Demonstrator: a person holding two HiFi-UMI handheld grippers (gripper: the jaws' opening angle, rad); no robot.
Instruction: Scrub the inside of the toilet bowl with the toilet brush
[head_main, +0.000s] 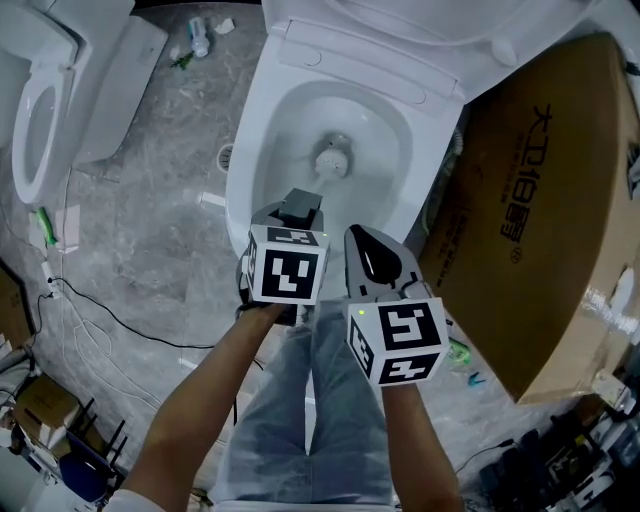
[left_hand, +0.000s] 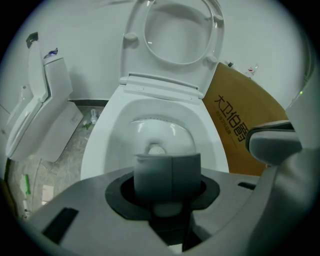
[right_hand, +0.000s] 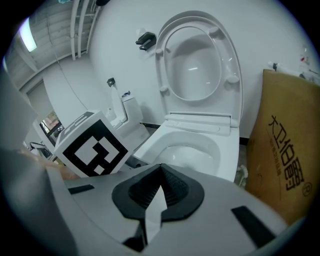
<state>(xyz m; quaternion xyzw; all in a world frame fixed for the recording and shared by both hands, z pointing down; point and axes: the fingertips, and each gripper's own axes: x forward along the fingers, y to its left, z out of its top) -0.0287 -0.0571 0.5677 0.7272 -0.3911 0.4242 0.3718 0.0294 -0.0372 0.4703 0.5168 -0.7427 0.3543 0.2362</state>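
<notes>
The white toilet bowl (head_main: 252, 150) stands open below me, its seat and lid (left_hand: 180, 30) raised. The toilet brush's white head (head_main: 332, 158) sits low in the bowl near the drain. Its grey handle (left_hand: 167, 174) runs up between the jaws of my left gripper (head_main: 297, 210), which is shut on it over the bowl's front rim. The brush head (left_hand: 156, 149) shows just past the handle in the left gripper view. My right gripper (head_main: 372, 250) hovers close beside the left one, at the front right of the rim, shut with nothing in it (right_hand: 159, 192).
A large cardboard box (head_main: 560, 200) leans tight against the toilet's right side. A second toilet (head_main: 40, 110) lies on the left, with cables (head_main: 100, 310) and small litter on the grey floor. A bottle (head_main: 198, 38) lies behind. My legs stand at the bowl's front.
</notes>
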